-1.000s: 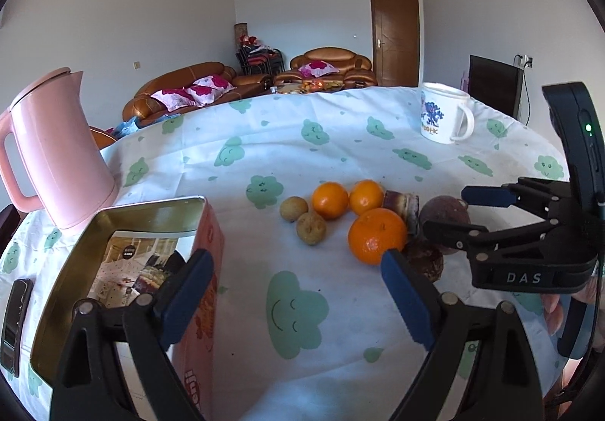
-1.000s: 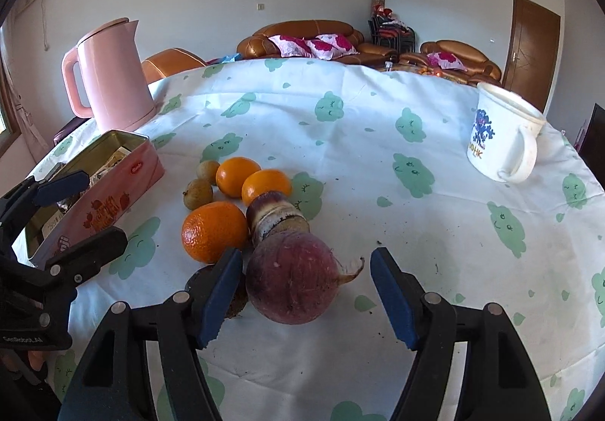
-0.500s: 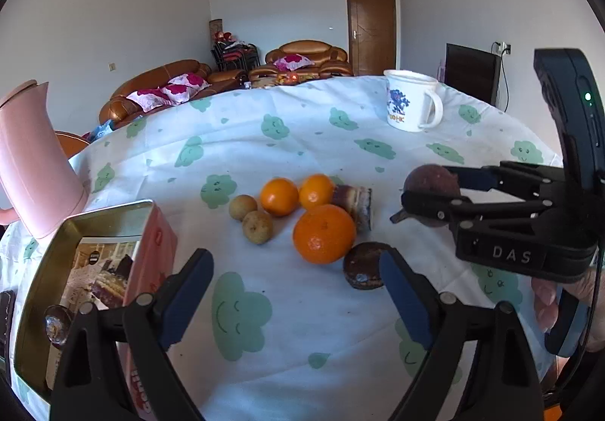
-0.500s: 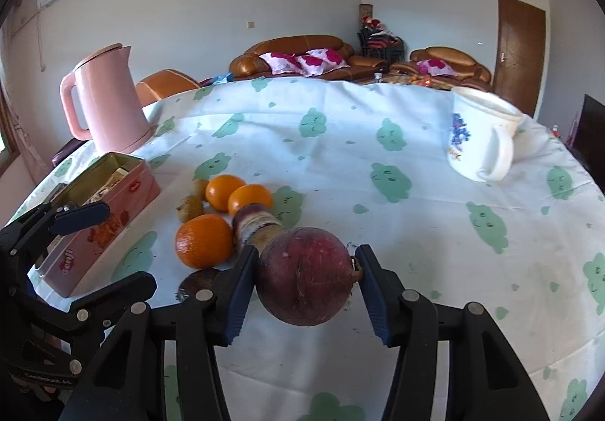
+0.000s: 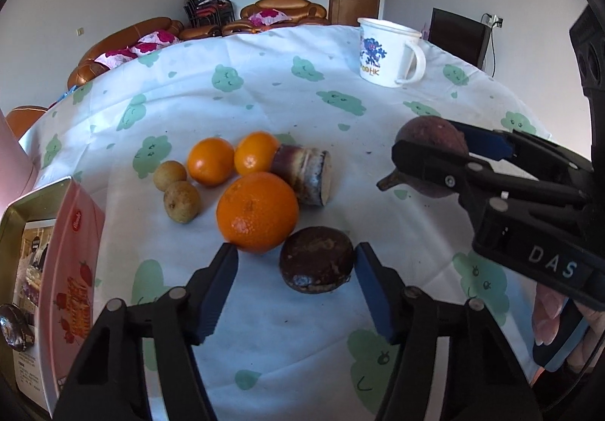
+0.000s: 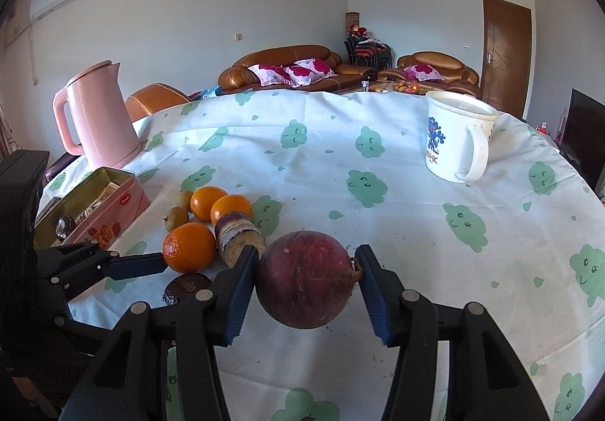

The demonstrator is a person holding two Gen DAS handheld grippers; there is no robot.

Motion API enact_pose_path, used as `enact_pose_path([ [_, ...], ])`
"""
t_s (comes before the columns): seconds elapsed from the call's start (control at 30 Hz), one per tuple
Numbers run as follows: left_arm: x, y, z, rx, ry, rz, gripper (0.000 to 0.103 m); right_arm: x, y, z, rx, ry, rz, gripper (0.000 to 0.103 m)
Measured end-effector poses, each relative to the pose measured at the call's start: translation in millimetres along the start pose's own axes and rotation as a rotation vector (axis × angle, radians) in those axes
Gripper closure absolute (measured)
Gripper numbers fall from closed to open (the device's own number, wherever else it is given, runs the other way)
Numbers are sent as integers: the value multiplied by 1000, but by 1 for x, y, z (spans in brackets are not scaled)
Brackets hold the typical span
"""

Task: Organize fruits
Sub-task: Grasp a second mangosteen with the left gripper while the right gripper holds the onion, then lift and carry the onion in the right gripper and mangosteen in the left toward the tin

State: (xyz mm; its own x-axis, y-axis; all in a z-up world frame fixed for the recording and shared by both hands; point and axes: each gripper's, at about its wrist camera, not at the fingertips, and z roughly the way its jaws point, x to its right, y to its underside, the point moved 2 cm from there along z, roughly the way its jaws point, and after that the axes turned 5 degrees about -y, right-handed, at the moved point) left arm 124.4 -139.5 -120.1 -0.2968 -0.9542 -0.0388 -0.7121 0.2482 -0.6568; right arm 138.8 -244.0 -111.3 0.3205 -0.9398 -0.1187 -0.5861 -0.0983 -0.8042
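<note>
My right gripper is shut on a large dark red round fruit and holds it above the table; this fruit also shows in the left wrist view. My left gripper is open, its jaws either side of a flat dark brown fruit on the cloth. Behind it lie a big orange, two smaller oranges, two small tan fruits and a purple cane piece. An open pink tin with a dark fruit inside stands at the left.
A pink kettle stands at the back left. A white mug stands at the back right. The round table carries a white cloth with green clouds. Sofas and a door lie beyond.
My right gripper has closed on the red fruit and lifted it off the table. My left gripper has moved forward and right, down around the flat brown fruit.
</note>
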Motion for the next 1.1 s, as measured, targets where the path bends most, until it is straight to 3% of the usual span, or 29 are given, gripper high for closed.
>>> enact_pose_path([
  [0.1,1,1,-1,-2,22,0,51,-1,0,-1,3,0,-6,48],
  [0.13,2,1,-1,0,35,5,62,-1,0,-1,5,0,-7,48],
  [0.53,-7,3,-10,34,63,-37,62,-2,0,-7,34,-7,-18,48],
  [1.1,-5,4,-38,186,-21,-9,62,-11,-1,-16,87,-33,-57,48],
])
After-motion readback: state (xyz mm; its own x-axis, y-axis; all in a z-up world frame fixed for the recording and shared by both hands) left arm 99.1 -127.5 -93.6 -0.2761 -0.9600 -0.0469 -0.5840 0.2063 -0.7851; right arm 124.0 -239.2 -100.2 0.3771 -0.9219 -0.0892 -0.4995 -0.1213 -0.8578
